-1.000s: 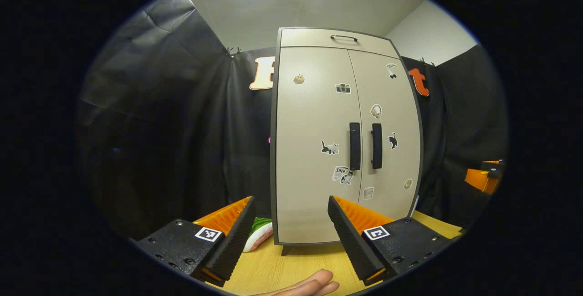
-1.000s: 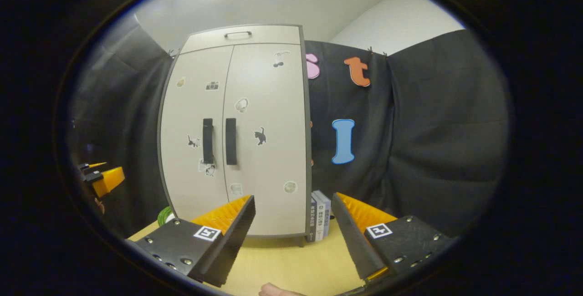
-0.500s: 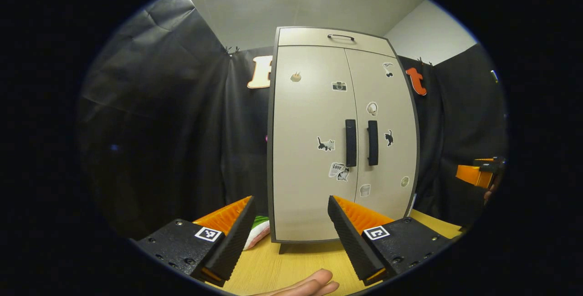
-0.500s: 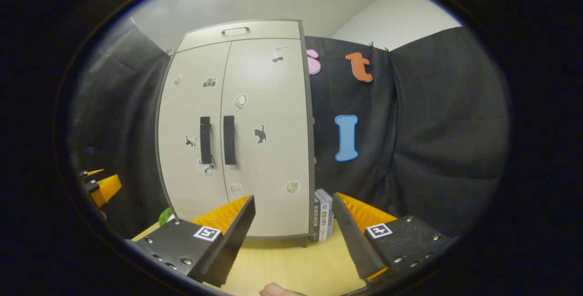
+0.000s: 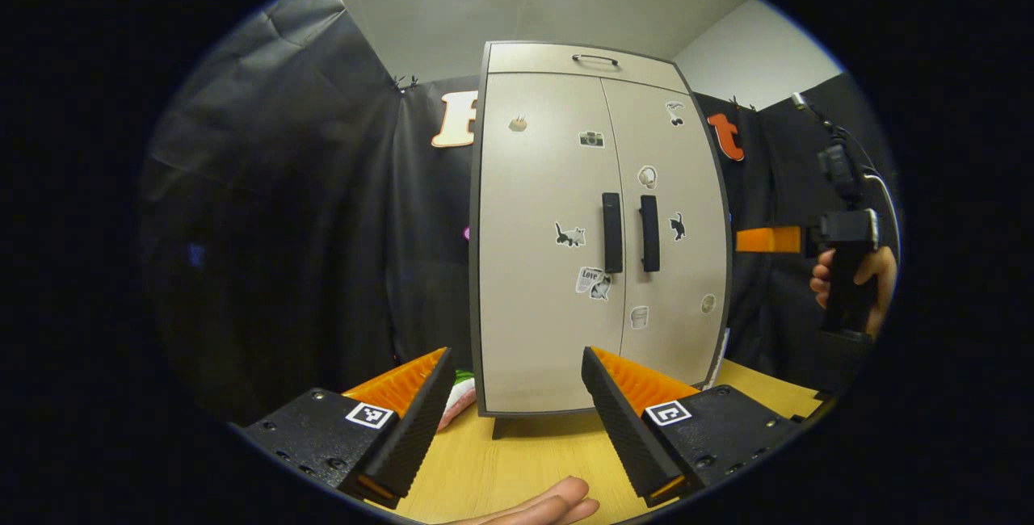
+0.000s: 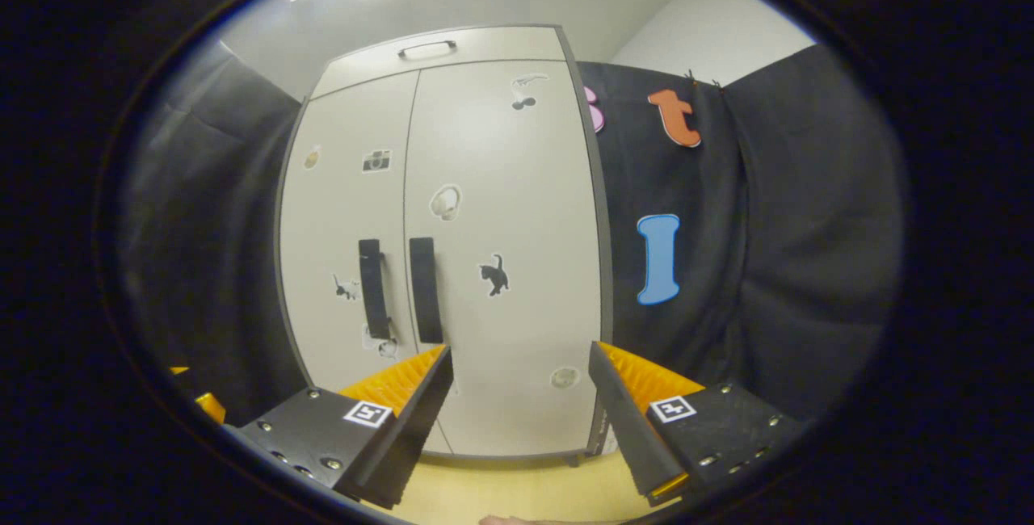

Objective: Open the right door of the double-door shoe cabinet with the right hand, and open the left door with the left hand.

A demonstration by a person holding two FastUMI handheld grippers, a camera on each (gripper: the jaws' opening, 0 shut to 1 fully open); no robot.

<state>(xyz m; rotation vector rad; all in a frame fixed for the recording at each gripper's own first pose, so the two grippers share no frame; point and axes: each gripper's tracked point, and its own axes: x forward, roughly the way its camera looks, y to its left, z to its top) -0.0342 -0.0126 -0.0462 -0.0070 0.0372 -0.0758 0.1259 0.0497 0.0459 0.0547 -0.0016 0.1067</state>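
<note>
A beige double-door shoe cabinet (image 5: 549, 186) (image 6: 501, 145) stands on a wooden table, both doors closed. Two black vertical handles sit side by side at the middle seam: the left door handle (image 5: 612, 232) (image 6: 371, 287) and the right door handle (image 5: 649, 233) (image 6: 426, 289). My left gripper (image 5: 517, 396) is open, well short of the cabinet's lower front. My right gripper (image 6: 521, 392) is open too, raised in front of the right door, apart from it; in the left gripper view it shows farther off at the right (image 5: 771, 240), held by a hand (image 5: 876, 266).
Stickers dot both doors. A small drawer with a handle (image 5: 594, 60) tops the cabinet. A green and white object (image 5: 459, 394) lies at the cabinet's left foot. The wooden table (image 5: 517, 460) runs under both grippers. A fingertip (image 5: 557, 501) shows at the bottom edge.
The right gripper has risen and moved closer to the cabinet; the doors now loom larger in its view. The left gripper has shifted slightly. Both doors stay closed.
</note>
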